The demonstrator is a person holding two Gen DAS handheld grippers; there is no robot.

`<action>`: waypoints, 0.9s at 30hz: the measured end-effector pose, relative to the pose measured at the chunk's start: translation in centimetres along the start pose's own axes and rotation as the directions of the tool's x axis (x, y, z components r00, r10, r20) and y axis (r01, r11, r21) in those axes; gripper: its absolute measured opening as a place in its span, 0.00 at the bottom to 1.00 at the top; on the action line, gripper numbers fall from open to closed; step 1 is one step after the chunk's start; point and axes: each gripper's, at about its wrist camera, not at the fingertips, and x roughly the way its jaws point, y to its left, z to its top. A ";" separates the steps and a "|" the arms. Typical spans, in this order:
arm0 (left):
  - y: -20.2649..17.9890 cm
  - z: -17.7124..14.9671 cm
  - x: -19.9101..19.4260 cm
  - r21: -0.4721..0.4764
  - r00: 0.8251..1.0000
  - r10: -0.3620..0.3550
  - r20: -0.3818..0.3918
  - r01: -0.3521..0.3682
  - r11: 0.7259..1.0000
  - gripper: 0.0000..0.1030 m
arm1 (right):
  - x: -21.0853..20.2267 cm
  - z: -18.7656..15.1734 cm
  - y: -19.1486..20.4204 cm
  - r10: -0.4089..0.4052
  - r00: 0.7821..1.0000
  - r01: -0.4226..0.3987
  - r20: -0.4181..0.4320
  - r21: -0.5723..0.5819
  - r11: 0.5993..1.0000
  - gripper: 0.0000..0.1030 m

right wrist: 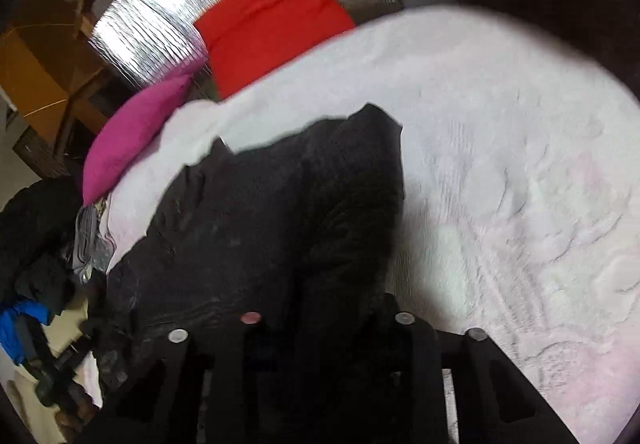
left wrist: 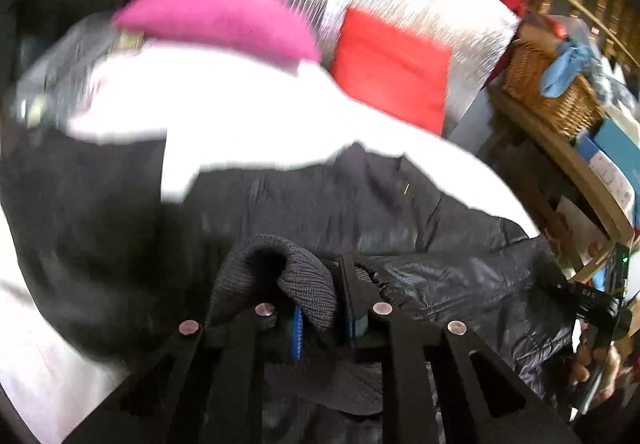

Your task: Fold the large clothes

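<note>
A black padded jacket (left wrist: 360, 204) lies spread on a white bedcover (left wrist: 260, 104). My left gripper (left wrist: 320, 308) is shut on its ribbed knit cuff (left wrist: 308, 292), which bulges up between the fingers. In the right wrist view the same jacket (right wrist: 280, 212) runs from the bed's left side down into my right gripper (right wrist: 324, 312). Dark fabric is bunched between the right gripper's jaws and hides the fingertips. The right gripper's body (left wrist: 600, 308) also shows at the jacket's right edge in the left wrist view, held by a hand (left wrist: 592, 364).
A pink pillow (right wrist: 132, 132) and a red cushion (right wrist: 272, 20) lie at the head of the bed against a silver foil mat (right wrist: 160, 20). A wicker basket (left wrist: 548, 92) sits on a wooden shelf to the right. Dark clothes (right wrist: 36, 224) are piled beside the bed.
</note>
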 end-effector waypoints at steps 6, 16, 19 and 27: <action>0.3 -1.0 4.0 0.123 0.977 0.180 -0.113 -0.166 0.978 0.23 | 1.6 -0.4 0.4 -0.095 0.995 0.095 0.010 -0.021 0.995 0.26; 2.5 1.2 -4.9 0.026 0.993 0.111 0.029 -0.112 0.993 0.80 | -4.2 0.2 0.1 -0.003 0.992 -0.011 0.129 0.109 0.994 0.79; 6.3 2.0 -8.5 -0.046 0.982 0.148 0.115 -0.144 0.988 0.86 | -7.4 -0.2 1.8 0.032 0.980 -0.049 0.198 0.081 0.996 0.79; 24.0 0.9 -9.4 -0.509 0.947 0.322 0.015 -0.270 0.817 0.87 | -8.5 -5.3 8.9 0.110 0.984 -0.093 0.143 -0.123 0.988 0.79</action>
